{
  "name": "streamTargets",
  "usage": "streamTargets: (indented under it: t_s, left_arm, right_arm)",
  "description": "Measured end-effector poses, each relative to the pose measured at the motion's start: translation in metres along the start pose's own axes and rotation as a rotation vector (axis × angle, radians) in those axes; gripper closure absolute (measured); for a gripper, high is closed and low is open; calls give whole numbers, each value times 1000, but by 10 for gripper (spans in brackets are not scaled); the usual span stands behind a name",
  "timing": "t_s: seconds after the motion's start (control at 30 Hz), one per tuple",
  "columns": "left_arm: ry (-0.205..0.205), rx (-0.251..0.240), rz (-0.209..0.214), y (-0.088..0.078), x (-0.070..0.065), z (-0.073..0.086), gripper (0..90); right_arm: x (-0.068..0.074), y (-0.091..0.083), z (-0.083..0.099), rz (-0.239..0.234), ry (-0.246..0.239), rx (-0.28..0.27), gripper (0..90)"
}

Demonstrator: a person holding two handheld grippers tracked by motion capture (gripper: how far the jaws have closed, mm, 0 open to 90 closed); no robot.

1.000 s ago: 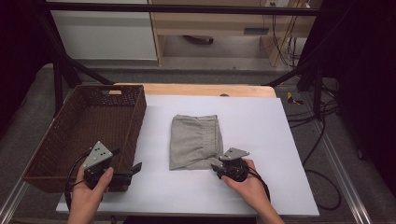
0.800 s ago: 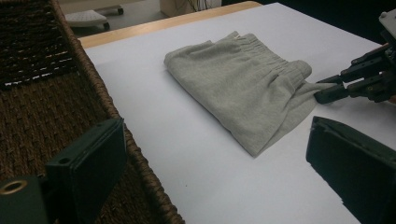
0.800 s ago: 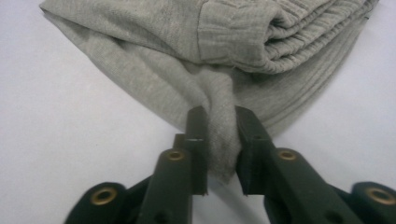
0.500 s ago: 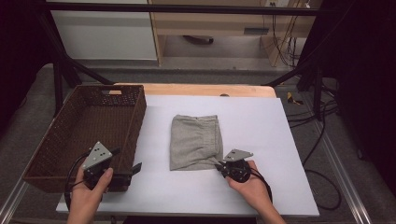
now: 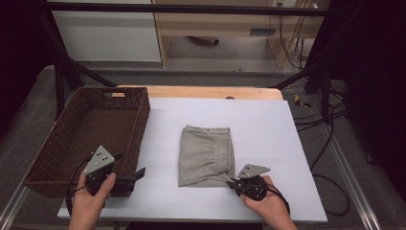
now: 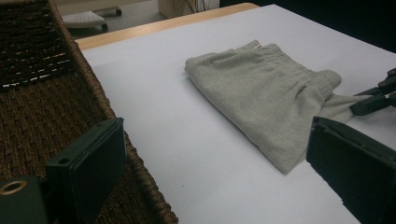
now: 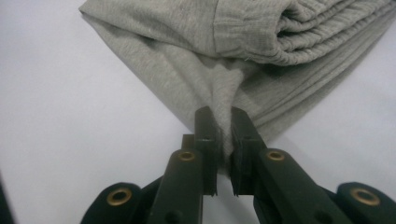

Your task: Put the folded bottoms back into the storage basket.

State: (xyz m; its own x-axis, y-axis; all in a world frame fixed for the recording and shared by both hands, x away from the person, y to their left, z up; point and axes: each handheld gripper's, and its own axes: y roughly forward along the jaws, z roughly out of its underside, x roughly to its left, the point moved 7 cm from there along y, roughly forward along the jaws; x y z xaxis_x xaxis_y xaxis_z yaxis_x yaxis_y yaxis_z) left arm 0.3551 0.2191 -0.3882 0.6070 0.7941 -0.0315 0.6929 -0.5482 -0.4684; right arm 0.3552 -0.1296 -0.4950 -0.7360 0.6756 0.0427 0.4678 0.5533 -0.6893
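A folded grey garment lies in the middle of the white table. My right gripper is at its near right corner, shut on a pinch of the fabric. In the right gripper view the jaws squeeze a drawn-out fold of the garment. My left gripper hovers open beside the wicker basket's near right corner, holding nothing. The left gripper view has its wide jaws framing the garment, with the right gripper at the far right.
The brown wicker basket stands on the table's left side, its inside bare. Bare white tabletop surrounds the garment. Cables hang off the table's right edge, and a wooden strip runs along the far edge.
The right gripper has closed on the garment's near right corner and drawn back toward the near right, pulling a point of fabric out. The left gripper has stayed put.
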Motion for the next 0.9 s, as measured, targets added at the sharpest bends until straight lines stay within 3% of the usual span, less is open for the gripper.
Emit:
streamTargets:
  t_s: [0.37, 0.67, 0.8, 0.9]
  left_arm:
    - [1, -14, 5, -4, -4, -6, 53]
    - [5, -20, 5, -6, -5, -8, 53]
    - [10, -21, 6, -6, -6, -9, 53]
    - [12, -19, 8, -5, -7, -9, 53]
  right_arm:
    - [11, -21, 18, -25, -23, 12, 839]
    - [10, -25, 24, -31, -13, -4, 822]
    - [10, -25, 24, -14, -11, -5, 736]
    - [7, -23, 23, -1, 12, -7, 600]
